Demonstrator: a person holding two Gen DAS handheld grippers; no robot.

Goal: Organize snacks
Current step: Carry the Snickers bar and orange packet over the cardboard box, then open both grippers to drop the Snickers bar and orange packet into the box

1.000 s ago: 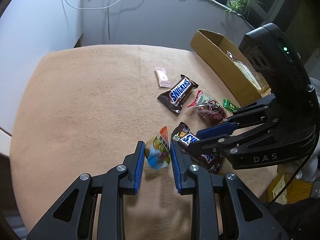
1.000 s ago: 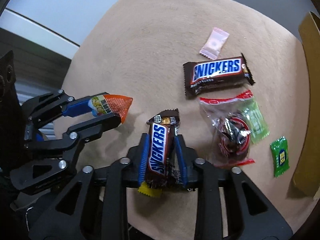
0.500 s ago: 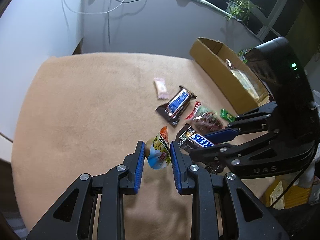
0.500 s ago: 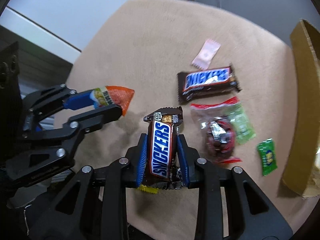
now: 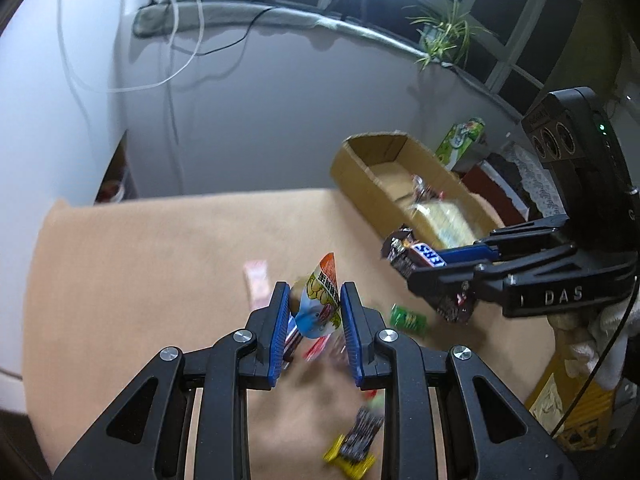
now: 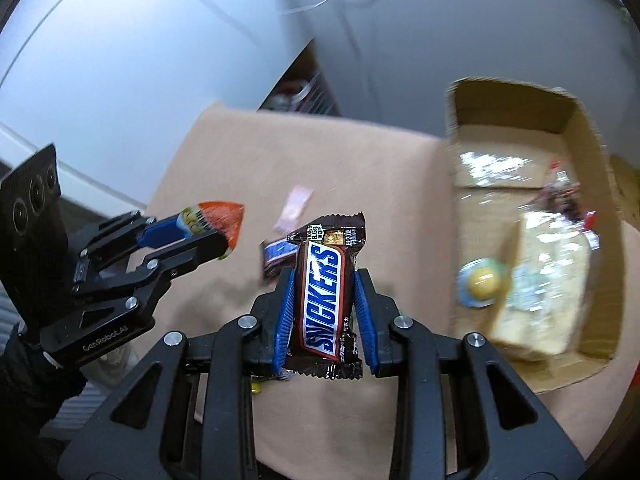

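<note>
My left gripper (image 5: 315, 304) is shut on a small snack packet (image 5: 320, 300) with an orange tip and blue bottom, held above the tan tabletop (image 5: 140, 272). That packet (image 6: 218, 226) also shows at the left of the right wrist view. My right gripper (image 6: 324, 292) is shut on a brown Snickers bar (image 6: 325, 300), lifted off the table. In the left wrist view the same Snickers bar (image 5: 416, 258) hangs near the open cardboard box (image 5: 360, 172). The box (image 6: 516, 120) holds several wrapped snacks.
On the table lie a pink sachet (image 5: 256, 284), a green sachet (image 5: 408, 318), a second Snickers bar (image 6: 276, 256) and a dark-and-yellow wrapper (image 5: 356, 440). White walls with loose cables stand behind. A plant (image 5: 444, 28) sits on the window ledge.
Both grippers have risen with their snacks and swung toward the cardboard box. The box interior has come into the right wrist view.
</note>
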